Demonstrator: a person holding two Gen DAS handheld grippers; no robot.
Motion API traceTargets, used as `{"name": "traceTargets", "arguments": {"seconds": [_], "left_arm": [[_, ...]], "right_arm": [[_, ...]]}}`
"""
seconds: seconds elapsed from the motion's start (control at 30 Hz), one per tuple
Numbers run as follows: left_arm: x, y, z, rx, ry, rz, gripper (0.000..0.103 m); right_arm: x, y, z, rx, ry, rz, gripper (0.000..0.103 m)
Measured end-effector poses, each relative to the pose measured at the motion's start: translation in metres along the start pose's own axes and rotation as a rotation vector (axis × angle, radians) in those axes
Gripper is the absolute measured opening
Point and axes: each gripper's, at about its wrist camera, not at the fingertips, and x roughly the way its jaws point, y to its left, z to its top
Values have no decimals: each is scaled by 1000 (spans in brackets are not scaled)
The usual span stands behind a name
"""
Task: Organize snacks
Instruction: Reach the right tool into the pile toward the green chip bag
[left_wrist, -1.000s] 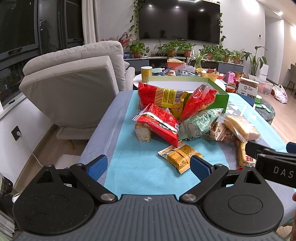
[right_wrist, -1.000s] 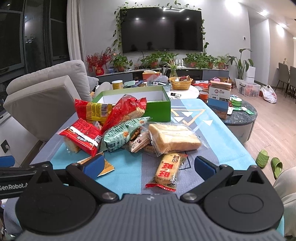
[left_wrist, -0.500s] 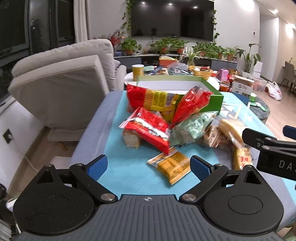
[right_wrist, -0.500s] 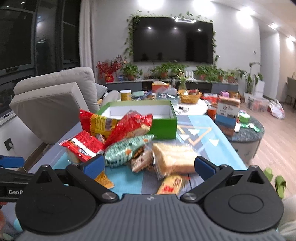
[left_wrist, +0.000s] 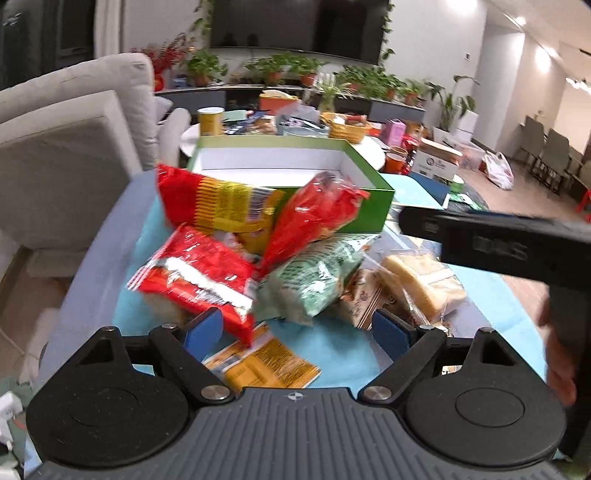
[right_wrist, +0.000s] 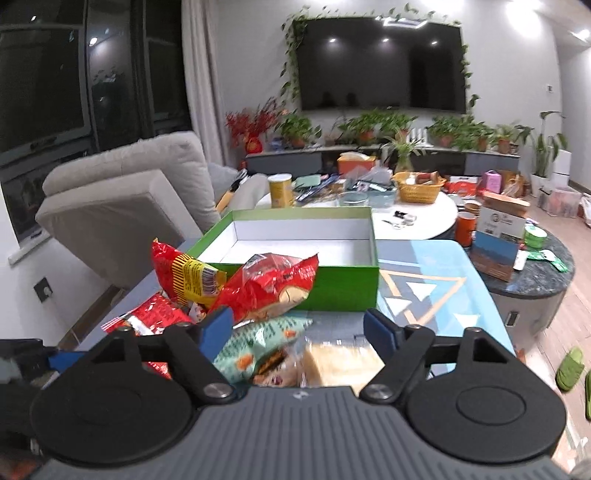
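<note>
Snacks (left_wrist: 303, 280) crowd the green box's (right_wrist: 332, 291) near wall, interior bare.

A table covered in a light-blue cloth (left_wrist: 332, 350) carries the snack pile. Between the left tongs' tips lies a flat yellow packet (left_wrist: 266, 363). Ahead of both tongs, beyond the pile, an open green box (right_wrist: 334, 286) sits on the cloth.

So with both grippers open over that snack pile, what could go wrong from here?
1. The red crinkly bag leans on the open green cardboard box; pulling a neighbour may topple it.
2. The wrapped bread slices are soft; the right gripper could crush them.
3. The left gripper hovers close to the other gripper, so they may collide.
</note>
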Motion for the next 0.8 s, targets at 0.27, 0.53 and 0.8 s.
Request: {"name": "traceTargets", "arguments": {"seconds": [0.27,0.53,0.8], "left_arm": [[37,-4,7,29,54,-21,80],[70,7,7,-11,140,-47,62],[71,10,6,-1,123,-53,41]], "right_arm": [[62,-6,3,-39,140,98,49],[94,-7,3,-28,194,164,49],[85,-4,3,-16,184,129,48]]}}
